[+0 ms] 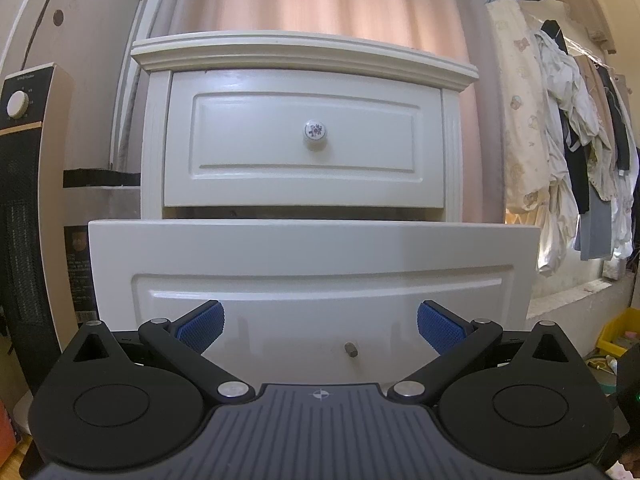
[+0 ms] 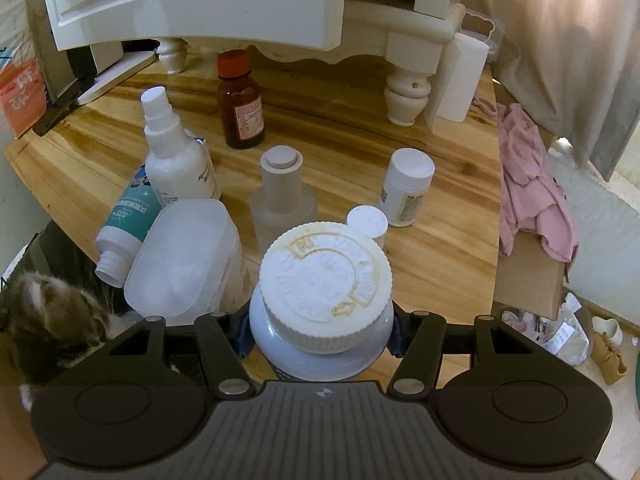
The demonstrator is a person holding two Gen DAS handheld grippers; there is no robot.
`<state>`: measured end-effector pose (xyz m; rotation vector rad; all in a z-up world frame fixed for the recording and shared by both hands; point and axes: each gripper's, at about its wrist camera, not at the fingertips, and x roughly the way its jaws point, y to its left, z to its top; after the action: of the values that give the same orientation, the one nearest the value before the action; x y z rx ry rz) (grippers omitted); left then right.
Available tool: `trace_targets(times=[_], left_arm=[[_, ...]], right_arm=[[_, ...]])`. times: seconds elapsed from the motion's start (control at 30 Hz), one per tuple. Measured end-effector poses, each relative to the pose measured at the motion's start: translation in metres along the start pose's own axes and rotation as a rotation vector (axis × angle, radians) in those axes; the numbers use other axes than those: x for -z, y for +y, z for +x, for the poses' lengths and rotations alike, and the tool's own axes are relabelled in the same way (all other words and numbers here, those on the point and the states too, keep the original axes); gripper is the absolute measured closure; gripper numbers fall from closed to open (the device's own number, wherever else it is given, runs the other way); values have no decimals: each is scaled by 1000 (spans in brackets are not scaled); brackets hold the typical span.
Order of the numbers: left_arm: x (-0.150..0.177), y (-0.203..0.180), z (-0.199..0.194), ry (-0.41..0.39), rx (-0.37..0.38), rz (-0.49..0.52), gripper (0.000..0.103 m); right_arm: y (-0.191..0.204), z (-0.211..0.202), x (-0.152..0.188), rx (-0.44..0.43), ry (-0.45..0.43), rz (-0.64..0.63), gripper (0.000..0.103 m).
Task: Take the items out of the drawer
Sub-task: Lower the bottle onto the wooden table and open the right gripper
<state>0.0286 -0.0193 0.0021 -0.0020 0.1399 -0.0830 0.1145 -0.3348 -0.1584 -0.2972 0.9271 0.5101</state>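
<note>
Left gripper (image 1: 320, 322): jaws wide, nothing between the blue pads (image 1: 202, 322); I'm holding it level before the pulled-out lower drawer (image 1: 312, 252), just above its bare knob stud (image 1: 351, 349).
Right gripper (image 2: 318, 330): narrowed onto a large white-capped bottle (image 2: 324, 292), pads clamped on its shoulders, pointing steeply down over the wooden board (image 2: 440, 256).
Step in hand: as I judge it, setting this bottle down near the board's front edge.
Neighbours: clear plastic box (image 2: 180, 256) at its left; small white-capped vial (image 2: 367, 222) and frosted bottle (image 2: 282, 196) just behind.
Doing it well: I'd lower straight, seat the base flat, then release gently without nudging the vial.
Risk: a cat (image 2: 56, 320) at the front-left corner.
</note>
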Motion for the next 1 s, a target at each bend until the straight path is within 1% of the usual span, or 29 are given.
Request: trace_targets(times=[0.1,0.17,0.23,0.37,0.43,0.47,0.53,0.8,1.0], left_arm=[[1,-1,0,0,3,2,0],[0,-2,0,0,5,0,0],[0,-3,0,1,8,-1,0],[0,-5,-1,-3,11,2,0],[0,-6,-1,-2,14,-8,0],[0,-6,0,0,17,-13,0],[0,-7,-1,1,20,-12,0],[-2,-13,-3,-7,39,-11,0],[-5,-15,-4,-19,43,-19,0]], right_arm=[[0,-3,0,-2,-7,3,43],[0,-5,1,-1,-11,-2,37],[1,-8,1,1,-11,-5,26],[1,-12,2,10,0,-15,23],[3,-16,4,29,-6,-25,12],[5,-18,5,35,-9,-30,10],[8,-23,8,41,-11,-37,0],[13,-39,18,65,-3,-40,0],[20,-58,22,69,-16,-38,0]])
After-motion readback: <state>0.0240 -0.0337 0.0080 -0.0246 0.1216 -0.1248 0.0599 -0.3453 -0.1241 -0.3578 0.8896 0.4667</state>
